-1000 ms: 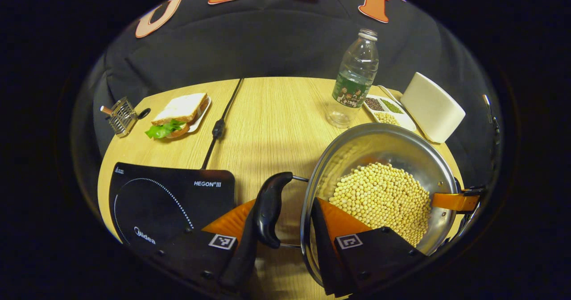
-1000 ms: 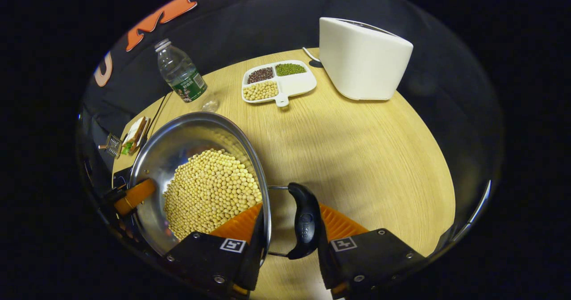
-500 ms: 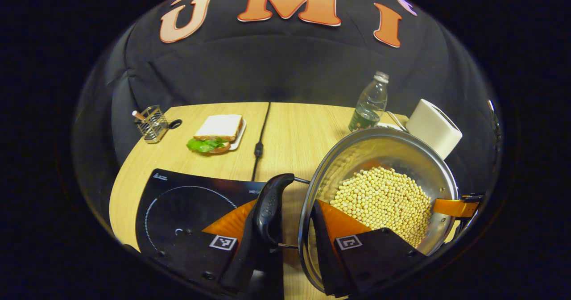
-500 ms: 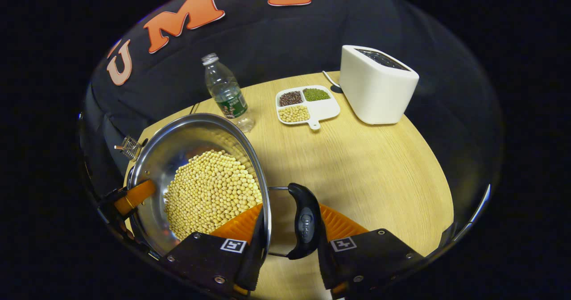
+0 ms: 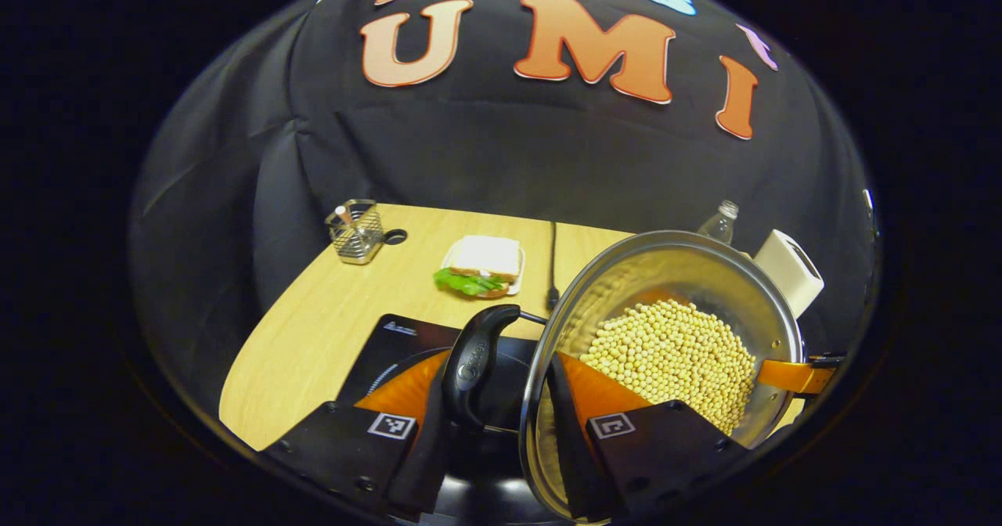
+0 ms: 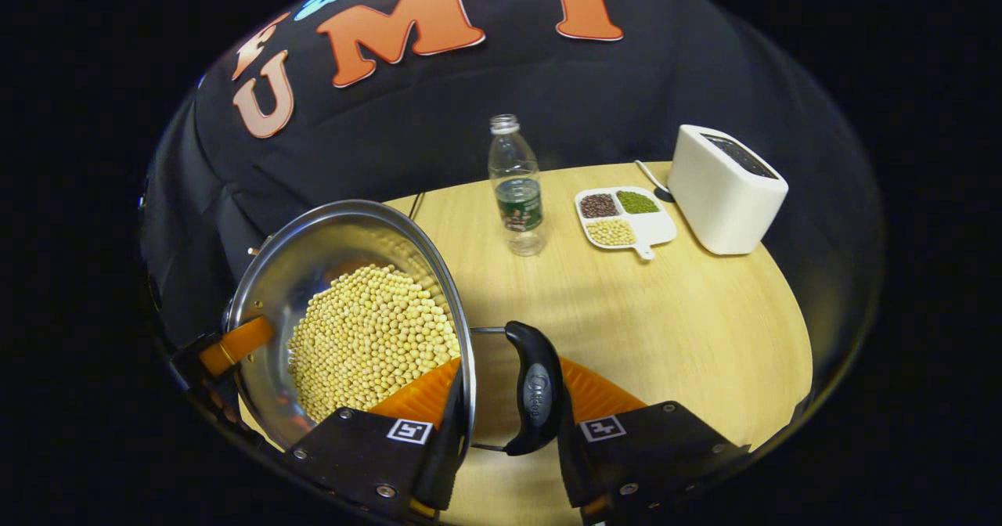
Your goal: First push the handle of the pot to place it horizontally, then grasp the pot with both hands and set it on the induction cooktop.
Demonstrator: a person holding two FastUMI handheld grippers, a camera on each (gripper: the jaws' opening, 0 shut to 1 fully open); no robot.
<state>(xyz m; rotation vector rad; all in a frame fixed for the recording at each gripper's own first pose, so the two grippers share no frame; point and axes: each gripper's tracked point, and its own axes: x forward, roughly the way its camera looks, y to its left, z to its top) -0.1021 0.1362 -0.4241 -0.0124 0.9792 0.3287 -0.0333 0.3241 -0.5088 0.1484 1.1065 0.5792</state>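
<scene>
Left gripper point(image 5: 495, 424) pinches one pot point(image 5: 665, 275) handle point(image 5: 470, 365), right gripper point(image 6: 501, 424) the other handle point(image 6: 535, 389); the bean-filled pot hangs partly over the cooktop point(image 5: 391, 342), with sandwich point(image 5: 481, 264) and toaster point(image 6: 724, 189) beyond

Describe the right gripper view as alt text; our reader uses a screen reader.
The right gripper clamps the handle and rim of a pot full of beans. Behind on the table stand a bottle, divided dish and toaster.

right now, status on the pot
Left gripper and right gripper clamp the pot by its rim. Pot over cooktop. Nothing in the way.
</scene>
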